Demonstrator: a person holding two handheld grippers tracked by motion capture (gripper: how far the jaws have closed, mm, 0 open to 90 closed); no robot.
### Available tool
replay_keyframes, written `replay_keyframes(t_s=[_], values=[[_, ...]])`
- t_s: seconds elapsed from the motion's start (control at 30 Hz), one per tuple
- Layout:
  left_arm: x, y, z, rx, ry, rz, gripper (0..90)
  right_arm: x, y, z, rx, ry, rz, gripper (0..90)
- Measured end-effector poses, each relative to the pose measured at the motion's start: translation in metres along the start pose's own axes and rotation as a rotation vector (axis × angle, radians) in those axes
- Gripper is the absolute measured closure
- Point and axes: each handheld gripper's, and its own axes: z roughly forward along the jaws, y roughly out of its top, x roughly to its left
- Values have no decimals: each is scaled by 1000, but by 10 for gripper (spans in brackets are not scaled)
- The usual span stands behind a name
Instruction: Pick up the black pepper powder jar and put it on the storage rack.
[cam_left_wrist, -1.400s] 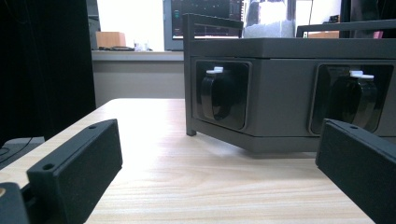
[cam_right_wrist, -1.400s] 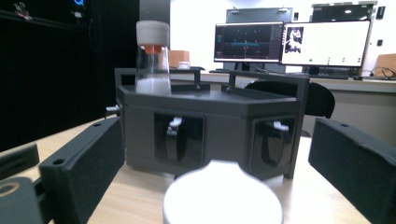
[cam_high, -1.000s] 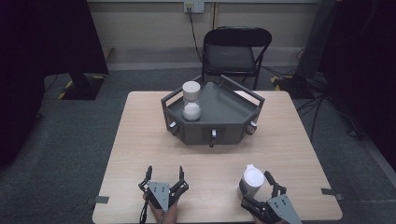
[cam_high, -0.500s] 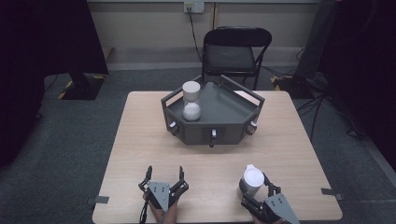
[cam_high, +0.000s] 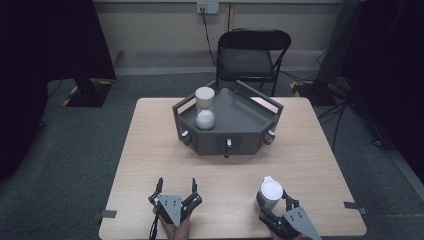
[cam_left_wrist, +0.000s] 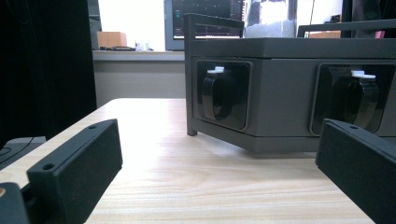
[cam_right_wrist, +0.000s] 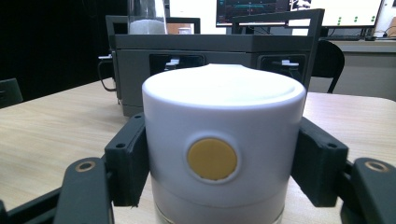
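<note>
Ahead, grey tray (cam_high: 250, 134) with hourglass (cam_high: 205, 107).

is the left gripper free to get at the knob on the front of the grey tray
Probably yes. The left gripper is open and holds nothing, and bare table lies between it and the front knob of the grey tray. The right gripper with its white cup sits off to the side.

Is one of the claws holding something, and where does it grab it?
Yes. The right claw has just closed on the white jar, squeezing its two sides just below the top. The left claw is open, holding nothing.
</note>
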Motion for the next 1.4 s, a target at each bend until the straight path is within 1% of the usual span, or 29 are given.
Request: replay_keyframes(t_s=[0.23,0.5,0.77,1.07,1.37,1.4], values=[[0,0,0,0,0,0,0,-6,4,1,13,22,-6,300],[0,0,0,0,0,0,0,-8,6,2,20,38,-8,301],[0,0,0,0,0,0,0,-13,11,2,10,73,-12,300],[0,0,0,0,0,0,0,-20,21,7,11,117,-21,301],[0,0,0,0,0,0,0,-26,32,13,7,142,-38,301],[0,0,0,0,0,0,0,-28,33,14,7,149,-34,301]])
